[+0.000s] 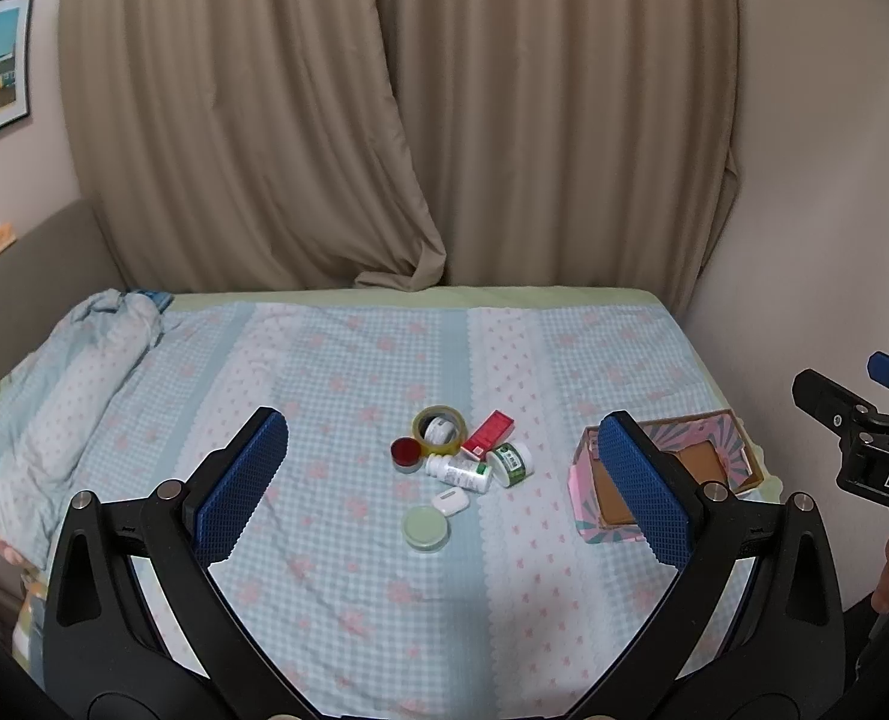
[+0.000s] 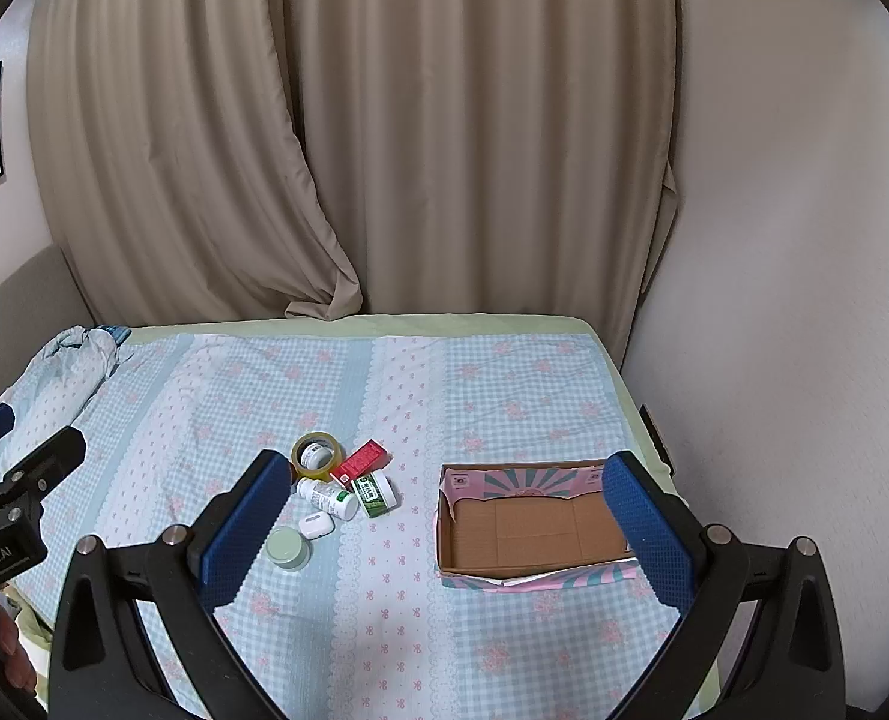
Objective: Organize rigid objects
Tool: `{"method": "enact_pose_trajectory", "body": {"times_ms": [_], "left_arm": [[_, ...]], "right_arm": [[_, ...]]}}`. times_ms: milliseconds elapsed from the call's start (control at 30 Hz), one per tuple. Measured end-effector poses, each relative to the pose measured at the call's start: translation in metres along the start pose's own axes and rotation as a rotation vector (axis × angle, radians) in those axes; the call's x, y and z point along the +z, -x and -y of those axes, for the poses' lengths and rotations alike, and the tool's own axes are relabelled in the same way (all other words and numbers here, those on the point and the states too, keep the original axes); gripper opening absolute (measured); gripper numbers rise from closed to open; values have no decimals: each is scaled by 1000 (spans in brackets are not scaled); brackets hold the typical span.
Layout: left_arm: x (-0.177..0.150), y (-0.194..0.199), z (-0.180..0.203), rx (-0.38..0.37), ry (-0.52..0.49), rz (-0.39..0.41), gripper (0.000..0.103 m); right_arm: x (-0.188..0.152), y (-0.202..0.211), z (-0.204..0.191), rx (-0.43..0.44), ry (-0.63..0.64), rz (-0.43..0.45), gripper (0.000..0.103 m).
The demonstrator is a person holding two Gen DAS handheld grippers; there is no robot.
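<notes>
A cluster of small items lies mid-bed: a tape roll (image 1: 439, 430) (image 2: 318, 451) with a small white jar inside it, a red box (image 1: 488, 435) (image 2: 358, 461), a green-labelled jar (image 1: 510, 464) (image 2: 374, 493), a white pill bottle (image 1: 458, 473) (image 2: 327, 498), a white earbud case (image 1: 450, 501) (image 2: 316, 524), a pale green round tin (image 1: 425, 529) (image 2: 287, 546) and a red-capped item (image 1: 407, 453). An empty pink cardboard box (image 1: 708, 468) (image 2: 534, 525) sits to the right. My left gripper (image 1: 444, 486) is open and empty, hovering before the cluster. My right gripper (image 2: 444, 531) is open and empty, between cluster and box.
The bed carries a blue checked floral sheet (image 2: 420, 396). A bunched quilt (image 1: 66, 396) lies at the left. Beige curtains (image 1: 384, 120) hang behind the bed. A wall (image 2: 804, 300) runs along the right edge.
</notes>
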State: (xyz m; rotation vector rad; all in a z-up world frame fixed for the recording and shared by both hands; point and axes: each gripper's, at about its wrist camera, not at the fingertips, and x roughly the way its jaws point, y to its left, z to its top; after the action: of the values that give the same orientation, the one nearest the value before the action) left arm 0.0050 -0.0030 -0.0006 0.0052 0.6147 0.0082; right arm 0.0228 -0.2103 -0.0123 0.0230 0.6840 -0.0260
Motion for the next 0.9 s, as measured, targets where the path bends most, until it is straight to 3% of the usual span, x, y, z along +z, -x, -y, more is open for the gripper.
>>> {"method": "enact_pose_trajectory", "body": {"times_ms": [633,900], "left_arm": [[3,-4,-3,-1,4,0,102],[5,-16,-14,-4,25,-51,102]], "right_arm": [[2,-2,-3,5,-6,4,103],[10,-13,-7,38,23,-5,103]]}}
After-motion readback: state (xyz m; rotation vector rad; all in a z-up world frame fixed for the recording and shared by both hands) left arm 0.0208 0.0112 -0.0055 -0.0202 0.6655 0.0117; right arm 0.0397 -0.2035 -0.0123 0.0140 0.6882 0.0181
